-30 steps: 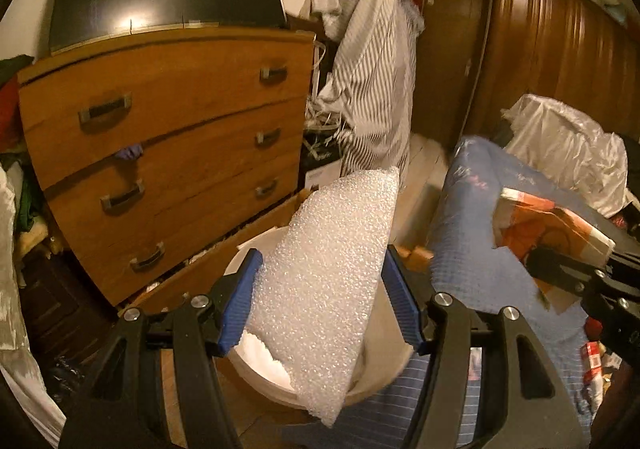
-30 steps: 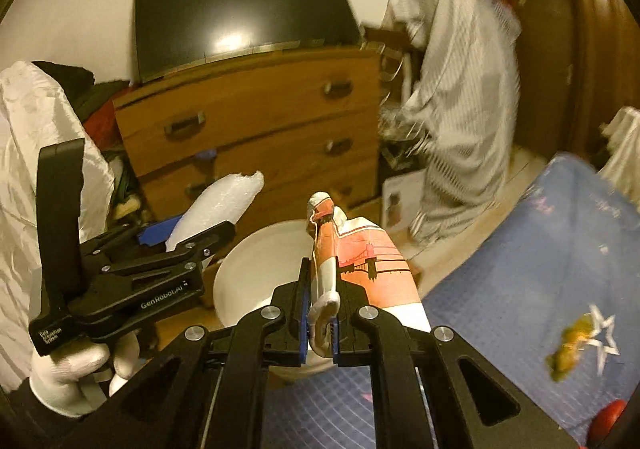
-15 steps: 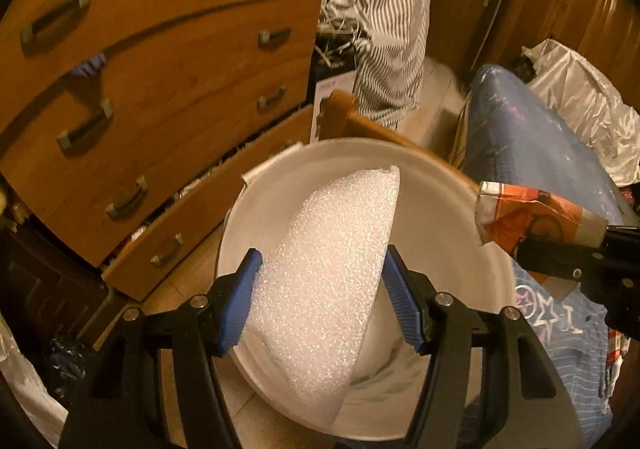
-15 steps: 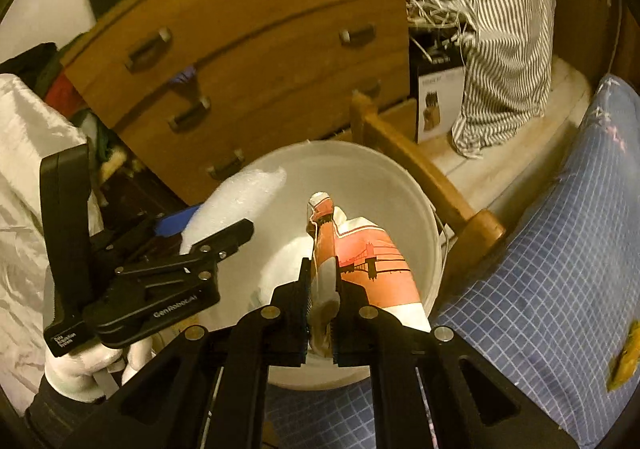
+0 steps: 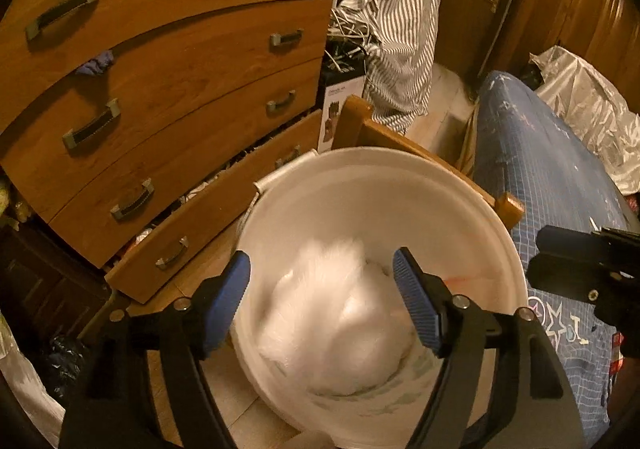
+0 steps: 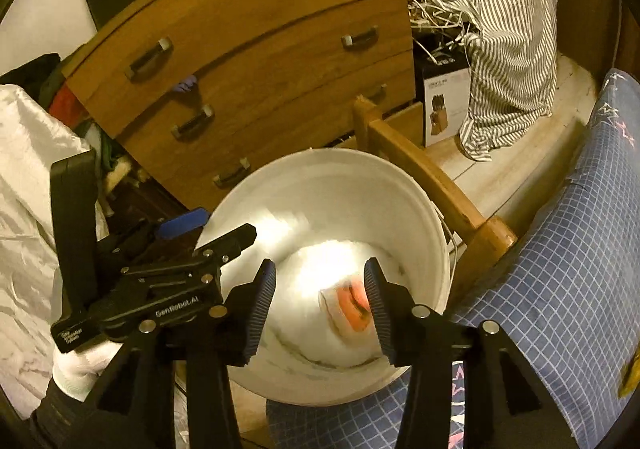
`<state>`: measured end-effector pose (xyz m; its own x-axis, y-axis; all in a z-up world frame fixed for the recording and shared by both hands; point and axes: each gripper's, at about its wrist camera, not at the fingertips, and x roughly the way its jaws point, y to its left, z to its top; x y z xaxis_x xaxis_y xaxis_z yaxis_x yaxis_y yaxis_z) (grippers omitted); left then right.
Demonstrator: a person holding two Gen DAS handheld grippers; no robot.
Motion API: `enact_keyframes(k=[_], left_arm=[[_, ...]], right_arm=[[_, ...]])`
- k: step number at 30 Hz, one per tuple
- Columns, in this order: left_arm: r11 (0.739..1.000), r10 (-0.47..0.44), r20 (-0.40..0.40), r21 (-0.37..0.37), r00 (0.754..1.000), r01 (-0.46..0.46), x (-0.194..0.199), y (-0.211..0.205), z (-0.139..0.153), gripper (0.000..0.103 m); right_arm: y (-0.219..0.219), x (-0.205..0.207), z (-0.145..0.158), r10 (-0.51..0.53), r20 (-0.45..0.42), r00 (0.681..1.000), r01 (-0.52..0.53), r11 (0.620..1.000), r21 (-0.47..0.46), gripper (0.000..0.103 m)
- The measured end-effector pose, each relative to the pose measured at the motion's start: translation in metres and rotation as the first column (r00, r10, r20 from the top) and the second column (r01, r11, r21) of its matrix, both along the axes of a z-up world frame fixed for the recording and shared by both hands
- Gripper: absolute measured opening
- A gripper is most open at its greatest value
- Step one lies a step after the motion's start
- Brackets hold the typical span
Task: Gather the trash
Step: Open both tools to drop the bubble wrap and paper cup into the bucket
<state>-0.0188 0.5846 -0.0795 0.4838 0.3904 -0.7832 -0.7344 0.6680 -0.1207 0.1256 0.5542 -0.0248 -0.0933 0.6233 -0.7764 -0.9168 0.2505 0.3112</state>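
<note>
A white bucket point(image 5: 304, 185) point(image 6: 416, 201) stands on the floor beside the bed. Both grippers hang just above its mouth. My left gripper point(image 5: 322, 301) has its jaws opening, and the white foam sheet point(image 5: 332, 321) lies blurred inside the bucket below them, free of the blue pads. My right gripper point(image 6: 320, 303) also has its jaws opening; the orange and white paper wrapper point(image 6: 348, 309) is blurred in the bucket beneath, on top of the foam point(image 6: 312, 273), and no pad presses on it. The left gripper point(image 6: 180, 233) shows in the right wrist view, held by a white-gloved hand point(image 6: 80, 365).
A wooden chest of drawers point(image 5: 168, 61) stands behind the bucket, its bottom drawer point(image 5: 208, 209) pulled out. A wooden bed frame point(image 6: 432, 177) and a blue checked bedcover point(image 6: 560, 249) lie to the right. A striped cloth point(image 5: 400, 17) hangs at the back, with a boxed knife block point(image 6: 444, 101) below.
Both grippers sank over the bucket and opened. The foam sheet left the left jaws and the paper wrapper left the right jaws; both now lie in the bucket.
</note>
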Motion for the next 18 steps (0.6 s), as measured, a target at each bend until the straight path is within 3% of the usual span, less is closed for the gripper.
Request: enact_keyframes(k=[7,10,15,18], left_arm=[[1.0,-0.013,0.021,0.024,1.0,0.012,-0.002,-0.013,0.014,0.071],[0.999,-0.035,0.037,0.038,0.999,0.034,-0.002,-0.028,0.021,0.071],[0.992,-0.113,0.059,0.059,0.992,0.109,0.004,-0.071,0.027,0.071],[0.981,-0.188,0.072,0.051,0.979,0.185,0.017,-0.108,0.023,0.071]], right_arm=[[-0.032,0.002,0.02,-0.014,-0.008,1.0,0.014,0.998,0.057,0.047],[-0.069,0.0,0.031,-0.034,-0.02,0.999,0.036,0.993,0.11,0.047],[-0.159,-0.005,0.042,-0.085,0.001,0.996,0.083,0.975,0.206,0.048],[-0.247,-0.002,0.031,-0.168,0.011,0.986,0.16,0.956,0.246,0.048]])
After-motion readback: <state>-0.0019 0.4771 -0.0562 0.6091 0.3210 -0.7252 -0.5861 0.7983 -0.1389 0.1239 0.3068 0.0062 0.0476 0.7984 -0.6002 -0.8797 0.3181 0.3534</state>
